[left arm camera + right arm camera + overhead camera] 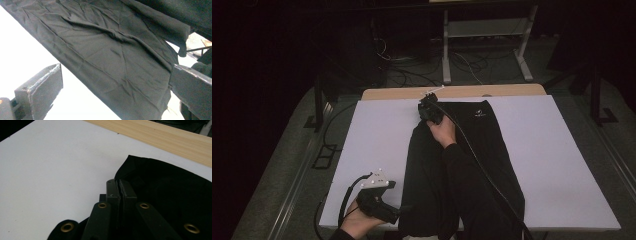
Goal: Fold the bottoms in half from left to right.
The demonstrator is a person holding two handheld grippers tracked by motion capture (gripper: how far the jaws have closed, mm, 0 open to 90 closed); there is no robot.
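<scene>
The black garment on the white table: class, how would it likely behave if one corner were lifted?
The black garment would probably droop and trail, being thin and creased. It looks light, so one pinch by the right gripper may carry it. Its flat spread on the white table suggests it would drag, not roll.

A white sheet covers most of the tabletop, whose bare wooden strip runs along the far edge. Beyond it, a pale metal frame stands on the grey floor, with dark cables tangled around its feet.
</scene>
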